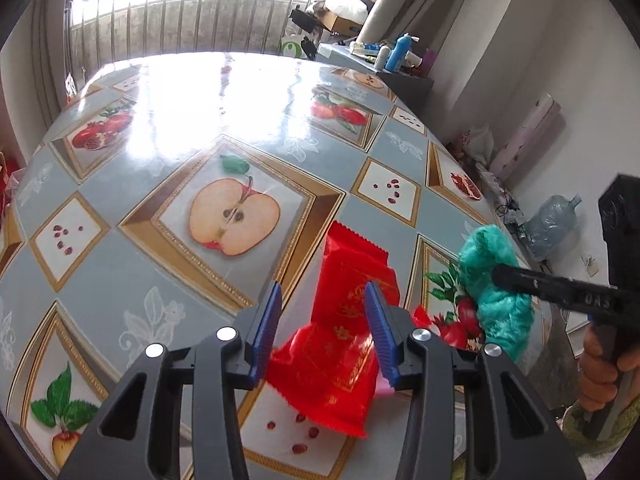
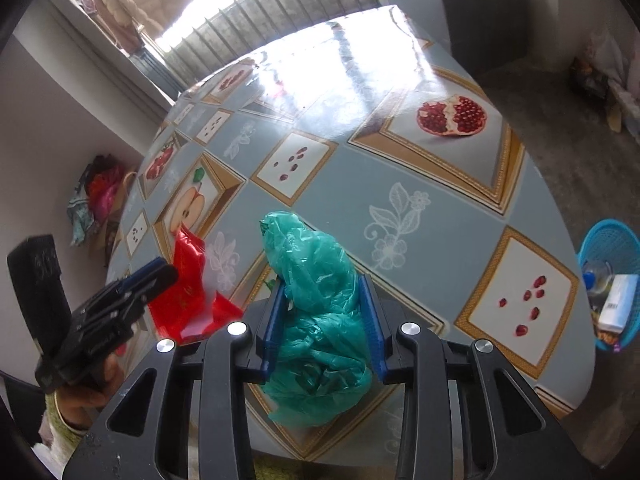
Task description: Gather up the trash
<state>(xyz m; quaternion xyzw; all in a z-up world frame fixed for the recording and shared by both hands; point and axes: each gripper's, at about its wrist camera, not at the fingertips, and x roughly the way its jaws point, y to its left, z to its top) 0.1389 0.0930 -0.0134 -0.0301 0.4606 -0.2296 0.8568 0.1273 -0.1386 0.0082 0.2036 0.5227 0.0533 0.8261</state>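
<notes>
Right gripper fingers pressed against both flanks of a crumpled green plastic bag, clamped on it near the table's close edge. Left gripper fingers stand apart astride a red wrapper; right pad at the wrapper's edge, left pad clear of it, no grip evident. Wrapper lies on the fruit-print cloth just left of the bag. Blue basket holding litter sits on the floor off the table's right side.
</notes>
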